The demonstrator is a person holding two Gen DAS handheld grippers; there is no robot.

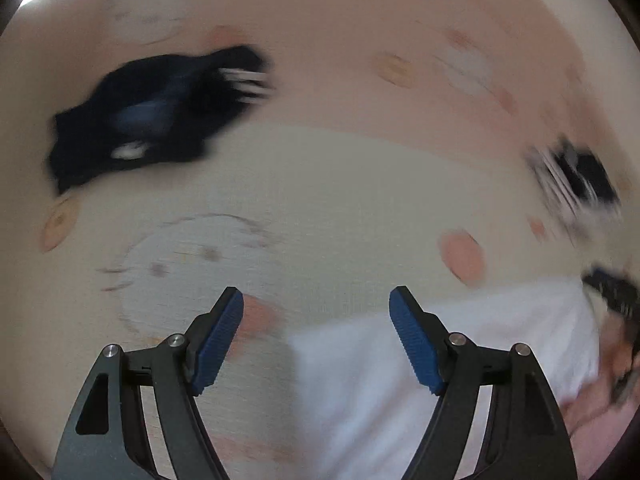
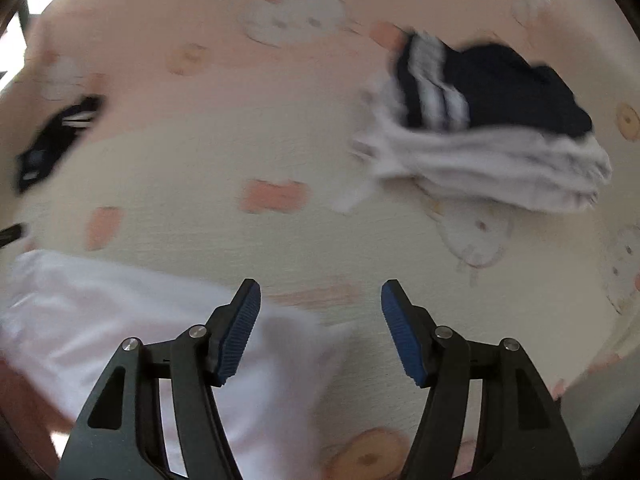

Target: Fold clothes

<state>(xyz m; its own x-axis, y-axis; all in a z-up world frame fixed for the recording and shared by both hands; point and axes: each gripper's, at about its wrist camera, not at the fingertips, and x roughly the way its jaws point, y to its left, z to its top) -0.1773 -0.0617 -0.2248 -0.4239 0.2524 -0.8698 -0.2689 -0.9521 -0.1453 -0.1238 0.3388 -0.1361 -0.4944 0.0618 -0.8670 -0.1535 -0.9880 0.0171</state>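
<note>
Both grippers hang over the printed bedsheet (image 1: 320, 184) now, everything smeared by motion blur. The left gripper (image 1: 316, 338) has its fingers apart, nothing between them; the white garment (image 1: 460, 344) lies flat at its four o'clock, just under the right-hand finger. The right gripper (image 2: 320, 330) also has its fingers apart and empty, the same white garment at its eight o'clock. Up at one o'clock sits a pile of dark and white clothes (image 2: 492, 128), and a dark striped garment (image 1: 160, 108) lies at the left gripper's eleven o'clock.
</note>
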